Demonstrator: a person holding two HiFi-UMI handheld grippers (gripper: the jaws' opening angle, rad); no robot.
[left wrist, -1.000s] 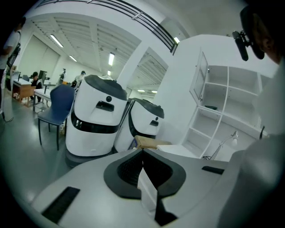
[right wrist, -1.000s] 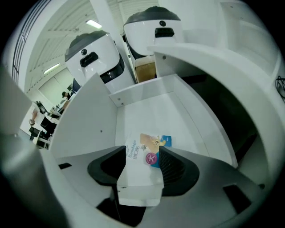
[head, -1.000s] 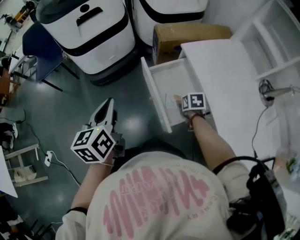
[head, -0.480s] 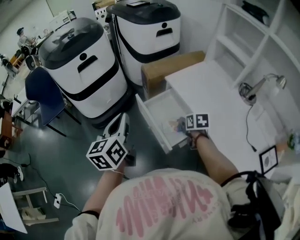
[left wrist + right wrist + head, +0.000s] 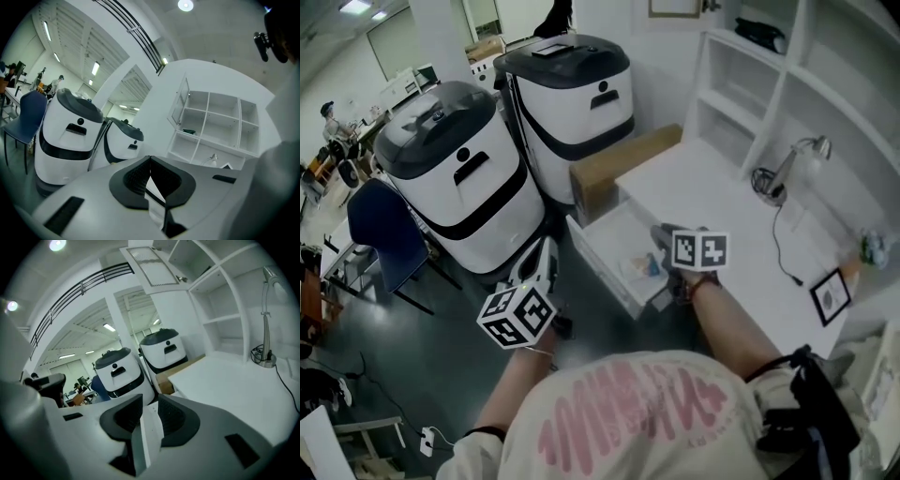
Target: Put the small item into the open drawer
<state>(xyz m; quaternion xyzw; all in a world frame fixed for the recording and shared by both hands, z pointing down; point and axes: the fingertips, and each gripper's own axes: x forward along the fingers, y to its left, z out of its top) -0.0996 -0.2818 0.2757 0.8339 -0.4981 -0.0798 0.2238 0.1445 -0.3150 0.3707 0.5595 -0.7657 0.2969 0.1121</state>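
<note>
Plainly the drawer, pulled out from under the table, holds the small item: a bluish speck beside pale clutter, too blurred to identify. Only the head view looks into it, while both gripper views aim across the room at white machines and shelves. Over the drawer's table-side edge the right claw hangs narrowly spread and empty, having just been closing. Above the floor the left claw is pressed together on nothing. A hand and marker cube hide the drawer's near corner
</note>
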